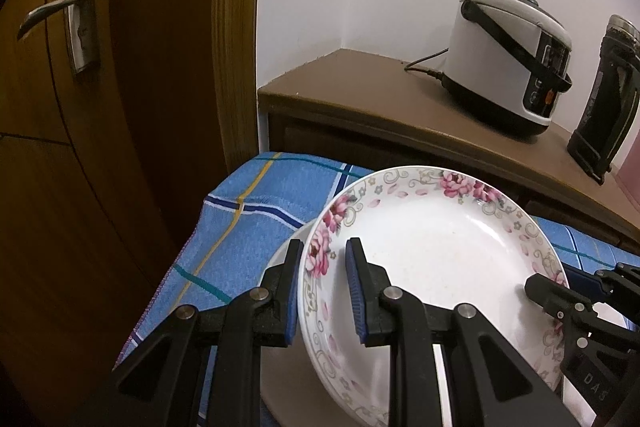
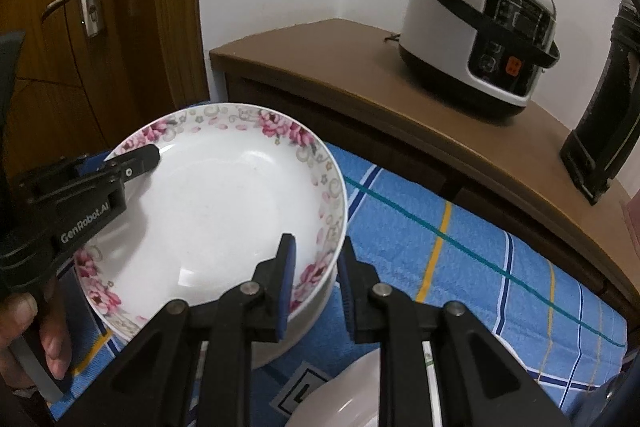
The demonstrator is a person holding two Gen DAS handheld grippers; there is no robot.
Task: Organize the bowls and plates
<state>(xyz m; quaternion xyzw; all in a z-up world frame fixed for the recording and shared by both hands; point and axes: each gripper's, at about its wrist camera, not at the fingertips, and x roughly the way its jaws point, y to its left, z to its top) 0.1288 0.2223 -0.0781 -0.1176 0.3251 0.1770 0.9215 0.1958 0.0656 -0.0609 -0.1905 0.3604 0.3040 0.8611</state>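
Left wrist view: the left claw (image 1: pixel 326 291) grasps the flowered plate (image 1: pixel 436 255) by its left rim, while the right claw (image 2: pixel 314 287) clamps the opposite rim, above a plain dish (image 1: pixel 276 267) on the blue cloth (image 2: pixel 460 259).

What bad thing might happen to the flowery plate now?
Both tongs, left and right, pinch only the rim of the flowery plate, so it might slip and fall. It hangs tilted just above a plain white plate, so lowering it unevenly might knock or chip them.
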